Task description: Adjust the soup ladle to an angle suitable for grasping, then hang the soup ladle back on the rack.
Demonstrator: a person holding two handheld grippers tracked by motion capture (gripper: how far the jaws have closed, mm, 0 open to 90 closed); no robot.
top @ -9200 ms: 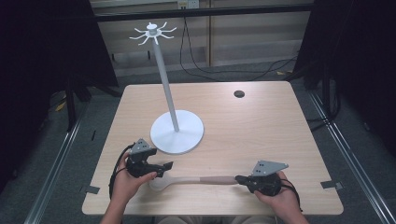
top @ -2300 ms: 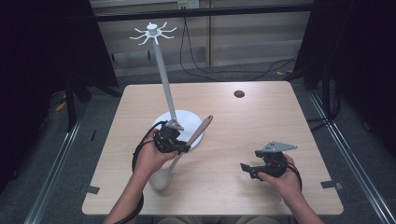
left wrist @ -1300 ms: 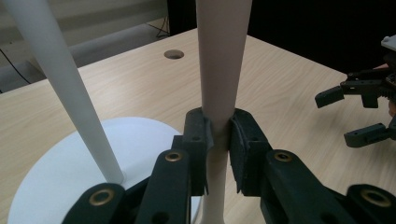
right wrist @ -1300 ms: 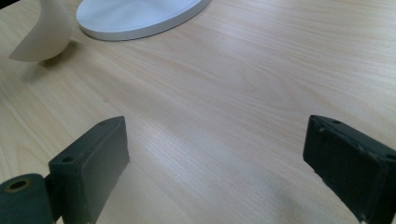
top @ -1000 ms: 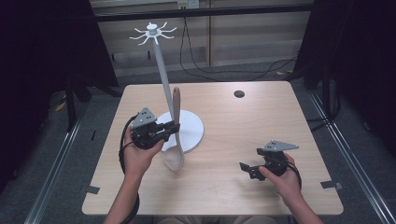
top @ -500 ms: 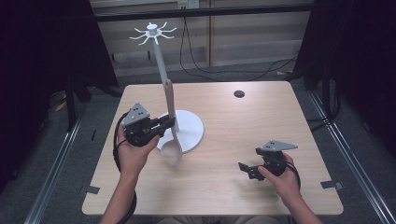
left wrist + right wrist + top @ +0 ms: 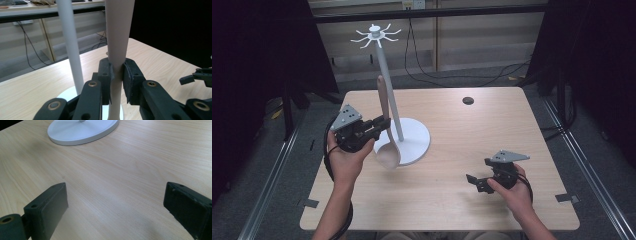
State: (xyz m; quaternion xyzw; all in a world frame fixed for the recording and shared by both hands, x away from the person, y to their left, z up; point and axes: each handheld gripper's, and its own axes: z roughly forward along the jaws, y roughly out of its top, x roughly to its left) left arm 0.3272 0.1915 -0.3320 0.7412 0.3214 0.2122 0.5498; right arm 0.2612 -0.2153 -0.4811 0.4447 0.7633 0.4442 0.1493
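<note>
The wooden spoon [image 7: 385, 131] stands nearly upright in my left claw [image 7: 382, 124], its handle pinched between both pads [image 7: 131, 77], the bowl hanging below the claw just over the rim of the white stand's base [image 7: 417, 145]. Just beyond the claw rises the stand's pole [image 7: 387, 85], close beside the handle but apart from it. Well off to that claw's right, my right claw [image 7: 473, 181] rests low over the table [image 7: 492, 125], its jaws spread wide on nothing.
</note>
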